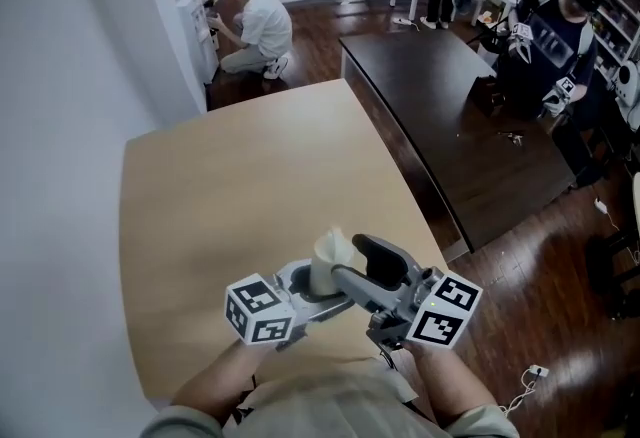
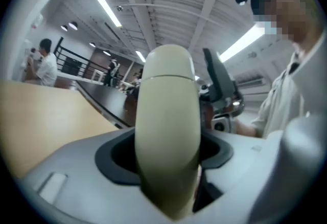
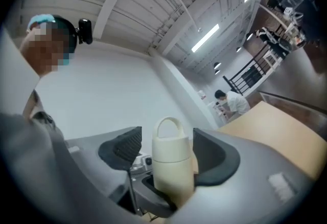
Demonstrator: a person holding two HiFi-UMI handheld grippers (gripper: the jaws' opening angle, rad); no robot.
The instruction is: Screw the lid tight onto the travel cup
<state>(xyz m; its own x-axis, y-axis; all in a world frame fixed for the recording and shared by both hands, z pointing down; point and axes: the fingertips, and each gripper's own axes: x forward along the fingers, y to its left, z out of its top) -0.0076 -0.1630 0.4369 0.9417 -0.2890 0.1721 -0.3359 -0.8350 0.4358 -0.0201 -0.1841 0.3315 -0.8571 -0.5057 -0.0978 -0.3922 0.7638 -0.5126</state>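
A cream travel cup (image 1: pixel 330 266) is held above the near edge of the light wooden table (image 1: pixel 230 186). My left gripper (image 1: pixel 318 288) is shut on the cup's body, and in the left gripper view the cup (image 2: pixel 168 131) fills the space between its dark pads. In the right gripper view the cup (image 3: pixel 172 172) stands upright with its loop-handled lid (image 3: pixel 170 141) on top. My right gripper (image 3: pixel 171 154) stands open round the lid, with a gap at each pad. In the head view the right gripper (image 1: pixel 362 271) comes in from the right.
A long dark table (image 1: pixel 450 116) stands to the right, across a strip of wooden floor. A person crouches by a white cabinet (image 1: pixel 250 21) at the back left. Other people stand at the back right. A white wall (image 1: pixel 60 126) runs along the left.
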